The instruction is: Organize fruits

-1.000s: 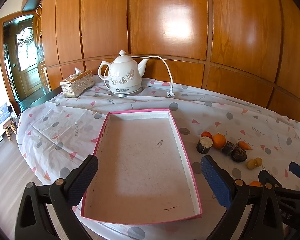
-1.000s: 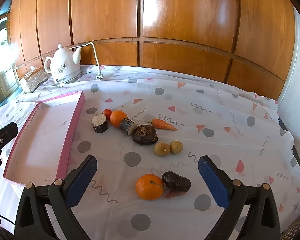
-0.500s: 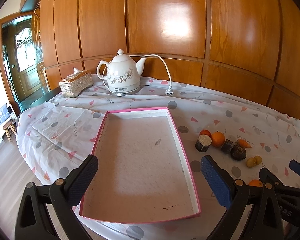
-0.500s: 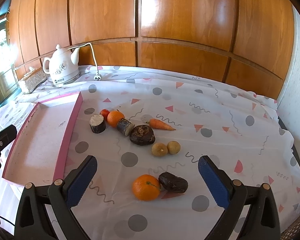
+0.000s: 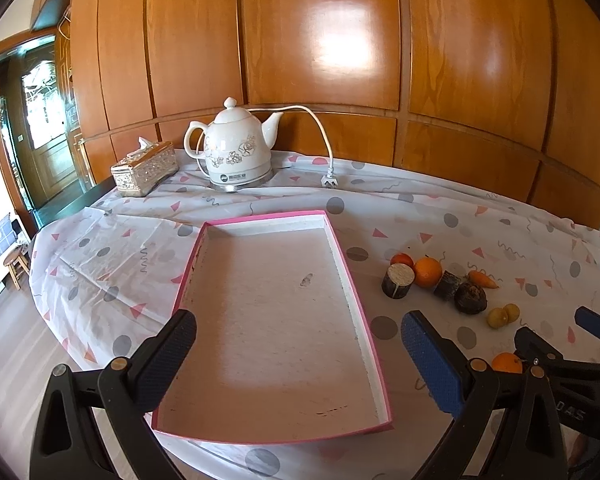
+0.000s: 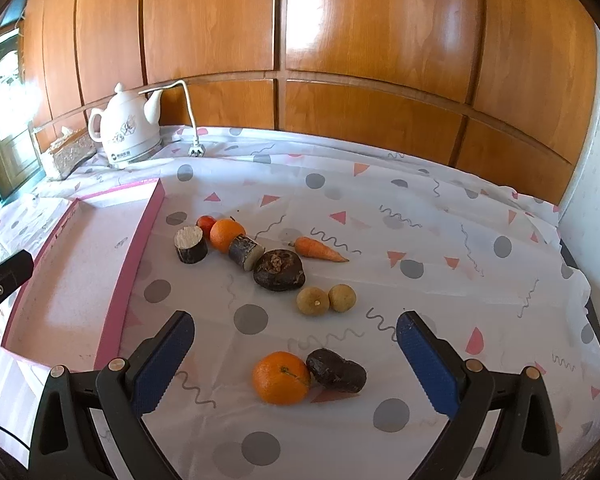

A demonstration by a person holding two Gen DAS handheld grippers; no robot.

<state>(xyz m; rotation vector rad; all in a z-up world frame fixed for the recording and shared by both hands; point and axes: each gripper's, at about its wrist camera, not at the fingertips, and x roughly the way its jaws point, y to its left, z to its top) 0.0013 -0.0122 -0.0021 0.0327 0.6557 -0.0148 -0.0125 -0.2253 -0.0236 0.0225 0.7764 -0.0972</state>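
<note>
A pink-rimmed tray (image 5: 360,312) lies empty on the table; my left gripper (image 5: 296,346) is open above its near end. In the right wrist view the tray's pink rim (image 6: 134,248) is at left. My right gripper (image 6: 294,350) is open, above a near orange (image 6: 281,378) touching a dark fruit (image 6: 337,370). Farther off lie two small yellow fruits (image 6: 326,300), a dark round fruit (image 6: 279,270), a carrot (image 6: 320,249), two cut dark stalk pieces (image 6: 191,244), another orange (image 6: 227,234) and a small red fruit (image 6: 206,223).
A white kettle (image 5: 236,152) with a loose cord and plug (image 5: 330,180) stands at the back, beside a tissue box (image 5: 145,168). Wood panelling runs behind the table. The table's left edge drops to the floor, where a stool (image 5: 16,264) stands.
Both grippers have drifted slightly; the fruits sit a little farther left and lower in the right wrist view. Nothing was grasped or moved.
</note>
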